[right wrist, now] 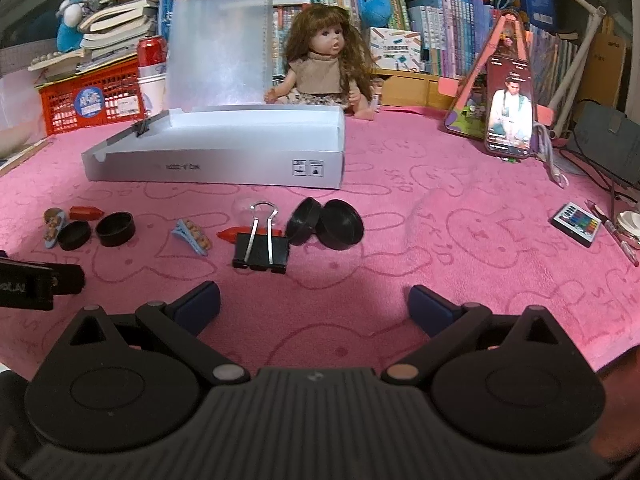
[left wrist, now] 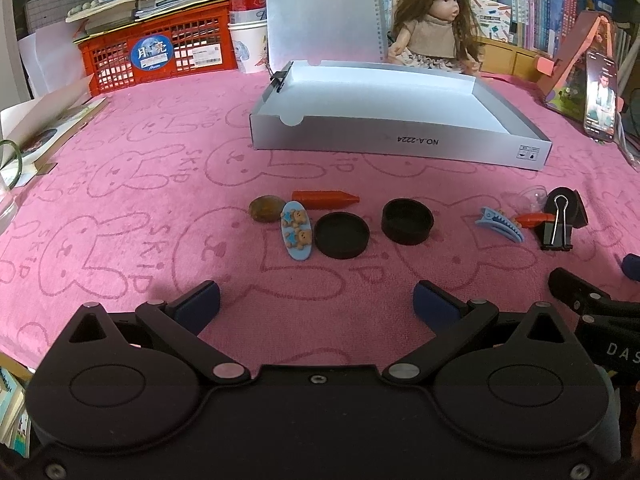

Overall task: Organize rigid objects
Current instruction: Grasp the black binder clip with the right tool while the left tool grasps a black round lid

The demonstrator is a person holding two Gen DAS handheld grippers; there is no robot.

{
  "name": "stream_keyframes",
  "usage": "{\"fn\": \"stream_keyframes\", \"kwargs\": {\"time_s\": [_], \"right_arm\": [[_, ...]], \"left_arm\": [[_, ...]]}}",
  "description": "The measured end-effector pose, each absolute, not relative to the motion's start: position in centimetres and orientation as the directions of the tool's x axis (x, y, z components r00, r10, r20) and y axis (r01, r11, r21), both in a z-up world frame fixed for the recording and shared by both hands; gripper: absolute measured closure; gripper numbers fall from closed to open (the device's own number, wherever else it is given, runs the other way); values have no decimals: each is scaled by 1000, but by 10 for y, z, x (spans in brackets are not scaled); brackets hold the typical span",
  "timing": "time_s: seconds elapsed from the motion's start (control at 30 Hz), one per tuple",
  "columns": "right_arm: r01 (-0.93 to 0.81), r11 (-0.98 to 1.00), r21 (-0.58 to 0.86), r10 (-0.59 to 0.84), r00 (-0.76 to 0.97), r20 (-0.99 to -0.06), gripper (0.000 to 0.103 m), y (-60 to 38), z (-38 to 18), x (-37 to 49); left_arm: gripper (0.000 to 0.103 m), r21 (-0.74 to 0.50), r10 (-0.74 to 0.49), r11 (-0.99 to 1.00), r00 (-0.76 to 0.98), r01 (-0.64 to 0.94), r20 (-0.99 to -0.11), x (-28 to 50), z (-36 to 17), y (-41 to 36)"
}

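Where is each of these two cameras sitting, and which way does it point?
Left wrist: rides the left gripper, facing the grey box; open jaws show, right gripper at the edge.
Right wrist: rides the right gripper, facing the binder clip; jaws open.
Shared: box, clip, doll.

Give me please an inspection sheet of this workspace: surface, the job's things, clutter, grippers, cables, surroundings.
Surface: pink towel with rabbit print, wrinkled in places.
Job's things: open grey box, nothing seen inside; in front lie binder clip, black round caps, two red crayons, blue hair clips, a brown stone.
Clutter: remote, pen.
Grippers: left gripper and right gripper open, holding nothing.
Cables: black cable at far right.
Surroundings: doll, phone, red crate, books.
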State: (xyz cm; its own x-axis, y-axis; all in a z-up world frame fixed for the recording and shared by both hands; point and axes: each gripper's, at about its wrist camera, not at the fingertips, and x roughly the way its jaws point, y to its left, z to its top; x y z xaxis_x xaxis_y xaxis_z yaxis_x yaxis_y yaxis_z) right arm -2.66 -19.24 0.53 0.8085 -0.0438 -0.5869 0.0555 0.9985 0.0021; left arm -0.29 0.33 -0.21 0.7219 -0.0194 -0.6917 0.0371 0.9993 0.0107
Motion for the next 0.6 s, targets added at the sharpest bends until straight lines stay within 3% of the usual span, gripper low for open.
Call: {"fn": "stream_keyframes", "kwargs": {"time_s": [0.3, 0.5, 0.6], "right_arm": [[-3, 999, 42, 26, 827, -562, 5, -183, 11, -26], [0, 998, 68, 38, 833, -552, 14, -184, 16, -20], [2, 997, 73, 39, 836, -548, 18, -185, 17, -18]], "left_arm": [[3, 4, -49, 997, 723, 71, -689, 0, 0, 7], [16, 46, -53, 994, 781, 104, -622, -4, 9, 5], [33, 58, -55, 992, 815, 108, -577, -7, 16, 3]]}}
